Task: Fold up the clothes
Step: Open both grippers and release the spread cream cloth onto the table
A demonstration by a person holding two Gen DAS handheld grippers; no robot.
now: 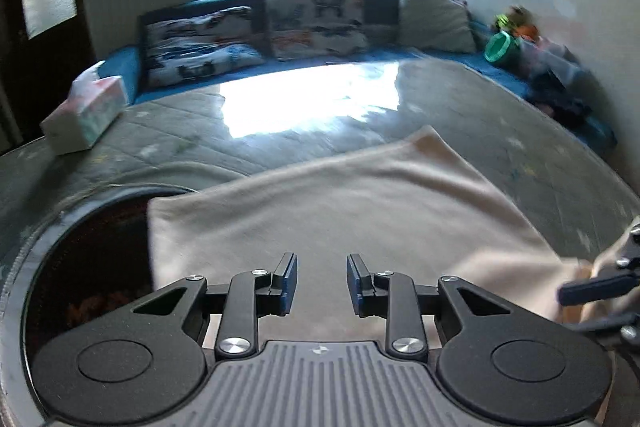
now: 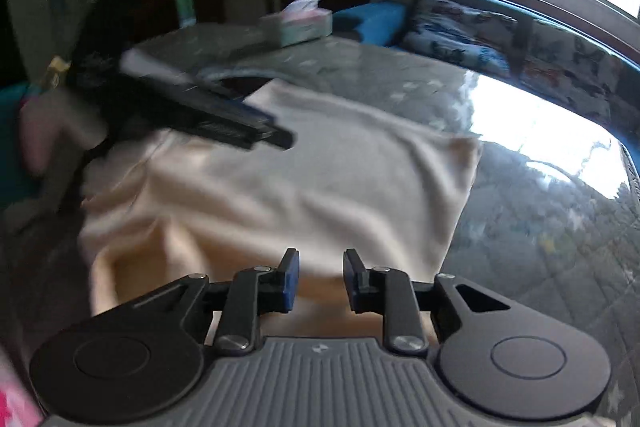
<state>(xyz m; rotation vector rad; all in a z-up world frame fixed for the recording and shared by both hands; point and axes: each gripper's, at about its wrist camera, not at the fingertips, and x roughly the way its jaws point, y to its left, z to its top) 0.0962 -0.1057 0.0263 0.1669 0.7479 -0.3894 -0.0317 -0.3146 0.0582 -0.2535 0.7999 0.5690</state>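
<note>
A cream cloth (image 1: 340, 211) lies folded flat on the glossy quilted table (image 1: 304, 107). My left gripper (image 1: 322, 283) hovers over its near edge, jaws open with a clear gap and nothing pinched between the pads. The right gripper's dark finger shows at the right edge of the left wrist view. In the right wrist view the same cloth (image 2: 300, 187) spreads ahead, slightly rumpled. My right gripper (image 2: 321, 281) is open above the cloth's near edge, pads not pressing on it. The left gripper (image 2: 240, 127) crosses the cloth's far left corner as a dark blur.
A tissue box (image 1: 88, 111) stands on the table's far left. A round dark opening (image 1: 92, 259) lies beside the cloth's left edge. A blue sofa with patterned cushions (image 1: 312, 23) runs behind the table. A green cup (image 1: 500, 49) and toys sit at the right wall.
</note>
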